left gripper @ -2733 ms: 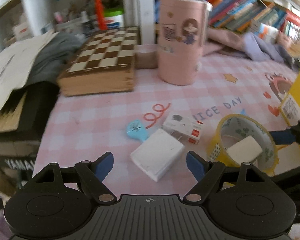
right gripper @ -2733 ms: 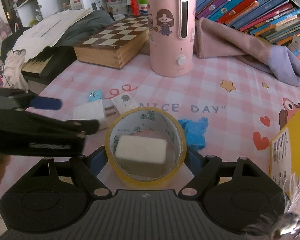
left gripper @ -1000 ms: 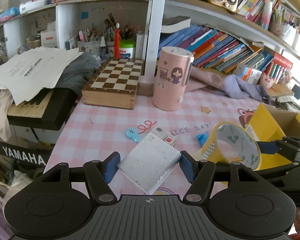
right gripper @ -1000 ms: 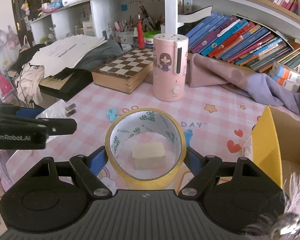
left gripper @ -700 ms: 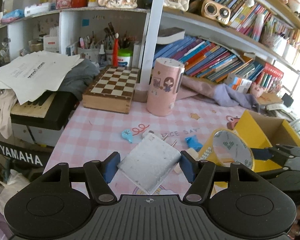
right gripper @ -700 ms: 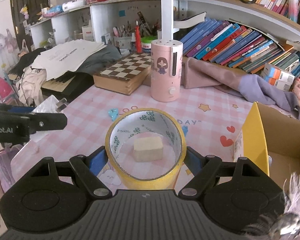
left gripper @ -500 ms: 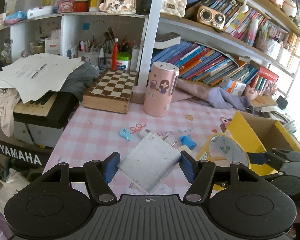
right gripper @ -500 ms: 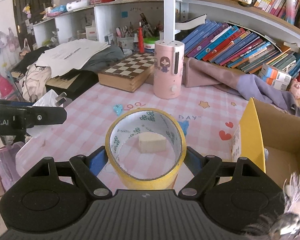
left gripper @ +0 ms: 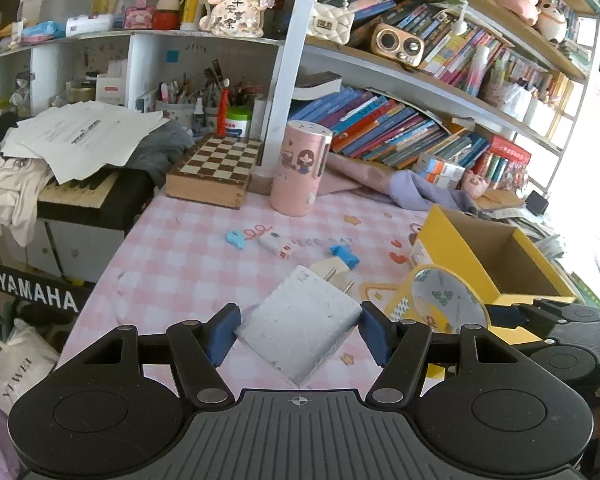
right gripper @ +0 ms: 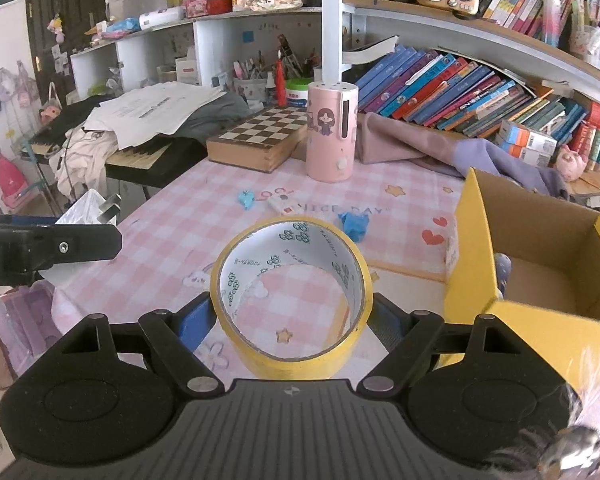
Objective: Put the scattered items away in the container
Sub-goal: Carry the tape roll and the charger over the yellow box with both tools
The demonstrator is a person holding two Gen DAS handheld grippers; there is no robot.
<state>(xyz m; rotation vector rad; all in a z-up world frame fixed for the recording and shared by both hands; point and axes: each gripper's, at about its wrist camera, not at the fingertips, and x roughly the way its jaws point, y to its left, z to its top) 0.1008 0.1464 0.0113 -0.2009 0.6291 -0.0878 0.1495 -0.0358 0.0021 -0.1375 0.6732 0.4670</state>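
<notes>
My left gripper [left gripper: 298,330] is shut on a white plug adapter [left gripper: 300,326], lifted above the pink checked tablecloth [left gripper: 188,252]. My right gripper [right gripper: 292,318] is shut on a yellow tape roll [right gripper: 290,280], also raised, just left of the open yellow cardboard box [right gripper: 540,256]. In the left wrist view the tape roll [left gripper: 444,300] and the right gripper's fingers [left gripper: 512,314] sit in front of the box [left gripper: 488,256]. On the cloth lie a blue clip [left gripper: 235,238], a small white box [left gripper: 276,242], a cream block [left gripper: 326,268] and a crumpled blue piece [left gripper: 345,255].
A pink cylinder [left gripper: 300,168] and a wooden chessboard box [left gripper: 216,172] stand at the back of the table. Purple cloth [right gripper: 440,148] and rows of books lie behind the box. A keyboard with papers [left gripper: 84,184] borders the table's left edge.
Both grippers have risen and pulled back from the table with their loads; the view has widened and the yellow box now shows beside the tape roll.
</notes>
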